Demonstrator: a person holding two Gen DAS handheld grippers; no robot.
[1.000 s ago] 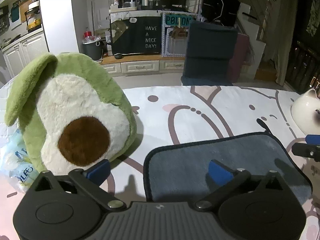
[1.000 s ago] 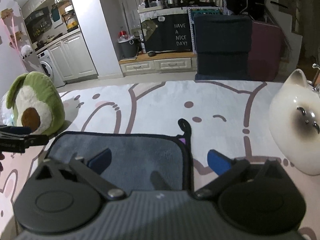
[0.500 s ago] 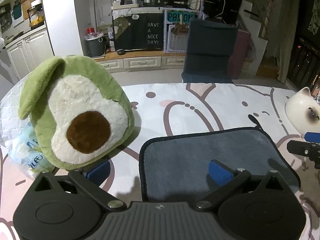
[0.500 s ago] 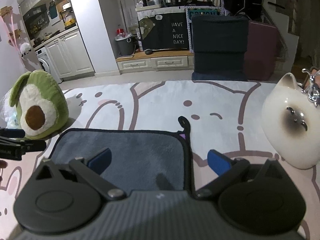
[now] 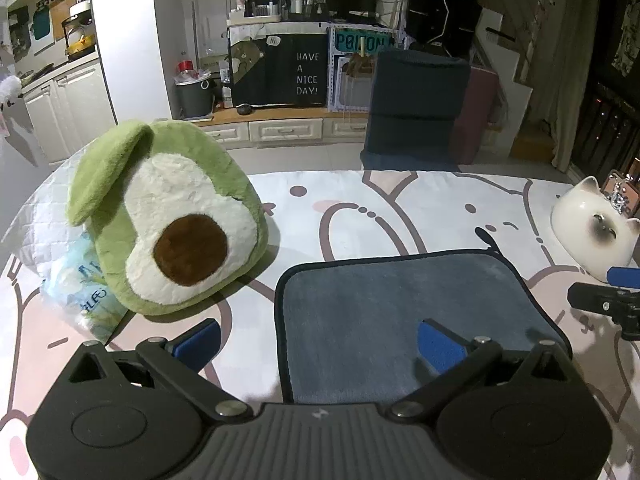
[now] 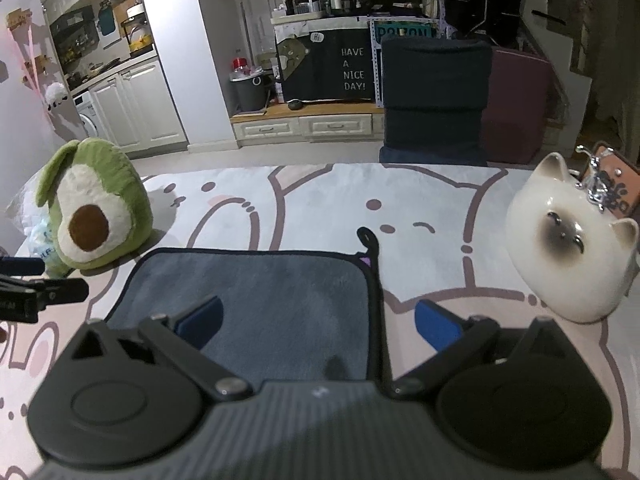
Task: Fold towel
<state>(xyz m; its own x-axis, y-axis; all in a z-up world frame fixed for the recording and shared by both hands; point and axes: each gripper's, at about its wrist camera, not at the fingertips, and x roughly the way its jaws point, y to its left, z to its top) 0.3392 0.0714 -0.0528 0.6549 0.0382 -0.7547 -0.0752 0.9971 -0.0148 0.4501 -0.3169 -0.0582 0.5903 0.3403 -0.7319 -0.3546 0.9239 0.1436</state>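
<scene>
Leftmost, avocado plush [image 5: 172, 220]: stands on the surface [image 5: 400, 200], beside the towel's left edge.
Left gripper [image 5: 318, 342]: held low over the towel's near left edge, fingers [image 5: 196, 340] spread wide, holding nothing.
Towel [image 5: 400, 300]: grey with dark piping, lying flat on the patterned cloth; a hanging loop [image 6: 368, 238] at its far right corner.
Right gripper [image 6: 318, 322]: astride the towel's right edge, fingers [image 6: 436, 326] wide apart, empty.
Cat figurine [image 6: 568, 248]: right of the towel, apart from it.

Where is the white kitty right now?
The white ceramic cat sits on the table's right side in the right wrist view, just right of the grey towel, across from the avocado plush.
</scene>
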